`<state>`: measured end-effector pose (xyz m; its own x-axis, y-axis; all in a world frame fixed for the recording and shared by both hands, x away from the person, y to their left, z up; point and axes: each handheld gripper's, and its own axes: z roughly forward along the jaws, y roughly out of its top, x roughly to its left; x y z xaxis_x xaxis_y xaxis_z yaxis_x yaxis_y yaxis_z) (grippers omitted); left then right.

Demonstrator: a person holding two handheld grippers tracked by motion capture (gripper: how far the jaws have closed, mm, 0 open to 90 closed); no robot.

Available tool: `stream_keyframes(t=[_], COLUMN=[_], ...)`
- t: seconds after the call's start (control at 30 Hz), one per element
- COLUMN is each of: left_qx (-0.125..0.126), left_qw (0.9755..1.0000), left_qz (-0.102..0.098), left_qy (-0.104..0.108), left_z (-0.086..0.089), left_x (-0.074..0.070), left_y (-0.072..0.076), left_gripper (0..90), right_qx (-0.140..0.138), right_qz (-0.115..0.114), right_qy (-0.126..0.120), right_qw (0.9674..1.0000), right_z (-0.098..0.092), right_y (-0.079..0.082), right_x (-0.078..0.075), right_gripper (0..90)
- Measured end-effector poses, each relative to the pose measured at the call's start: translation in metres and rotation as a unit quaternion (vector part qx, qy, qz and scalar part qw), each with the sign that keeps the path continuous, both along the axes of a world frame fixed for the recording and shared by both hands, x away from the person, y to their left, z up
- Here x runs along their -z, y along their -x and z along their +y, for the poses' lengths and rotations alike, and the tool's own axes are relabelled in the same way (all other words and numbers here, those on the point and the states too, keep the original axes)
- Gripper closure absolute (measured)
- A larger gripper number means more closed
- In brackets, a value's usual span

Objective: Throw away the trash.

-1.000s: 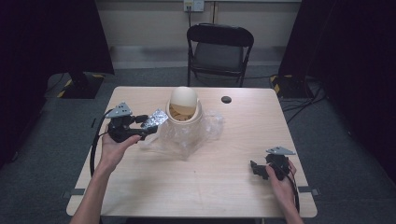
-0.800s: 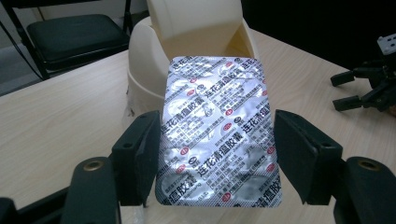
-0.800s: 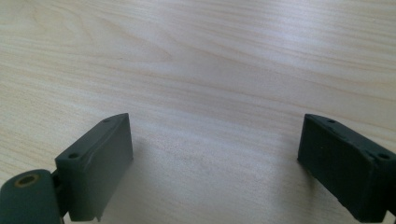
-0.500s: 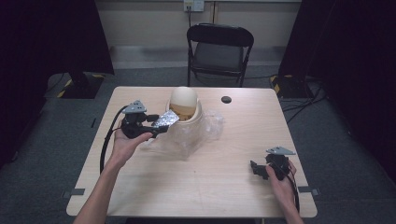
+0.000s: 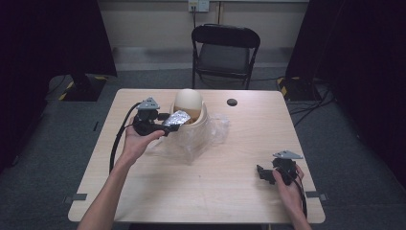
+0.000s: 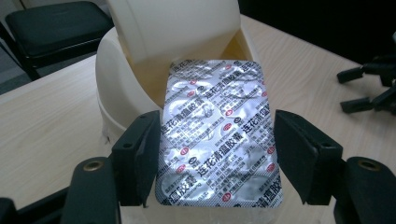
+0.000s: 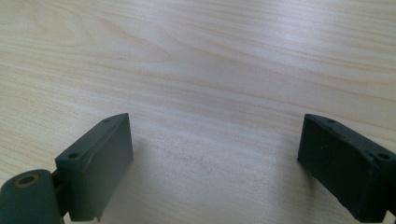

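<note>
Silver pill sheet [image 6: 218, 135], gripped in the left claw [image 5: 168, 125], has moved over the cream bin [image 5: 190, 115]; right claw [image 5: 266, 175] rests released.

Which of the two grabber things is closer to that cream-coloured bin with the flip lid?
The left. The left gripper is right at the bin, holding a foil pill sheet at its opening. The right gripper sits far off near the table's front right corner.

Wooden table [image 5: 201, 191] — bin [image 5: 200, 125], plastic sheet [image 5: 213, 136] (clear)

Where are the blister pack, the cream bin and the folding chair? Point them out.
blister pack [image 6: 217, 135], left gripper view, foil middle.
cream bin [image 6: 116, 70], left gripper view, outer wall.
folding chair [image 5: 225, 57], high view, seat.
</note>
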<state>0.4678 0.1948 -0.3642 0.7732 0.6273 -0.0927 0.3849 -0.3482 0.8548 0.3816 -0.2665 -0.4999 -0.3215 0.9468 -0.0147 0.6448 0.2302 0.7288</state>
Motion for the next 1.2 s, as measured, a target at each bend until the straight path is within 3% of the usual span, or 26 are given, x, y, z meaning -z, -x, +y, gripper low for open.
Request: stream_keyframes(t=[0.3,0.83,1.2], left_qx=[0.000,0.002,-0.001], left_qw=[1.0000,0.9999,0.9999], left_qz=[-0.002,-0.007,0.008], left_qy=[0.007,-0.013,-0.010], left_z=[-0.004,-0.026,-0.033], left_x=[0.001,-0.004,0.000], left_y=[-0.003,-0.014,-0.024], left_gripper=[34.1,34.7,35.1], right_qx=[0.000,0.000,0.000], right_qz=[0.000,0.000,0.000], right_qy=[0.000,0.000,0.001], right_qw=[1.0000,1.0000,1.0000], right_z=[0.000,0.000,0.000], right_y=[0.000,0.000,0.000], right_x=[0.000,0.000,0.000], right_gripper=[9.4,9.4,9.4])
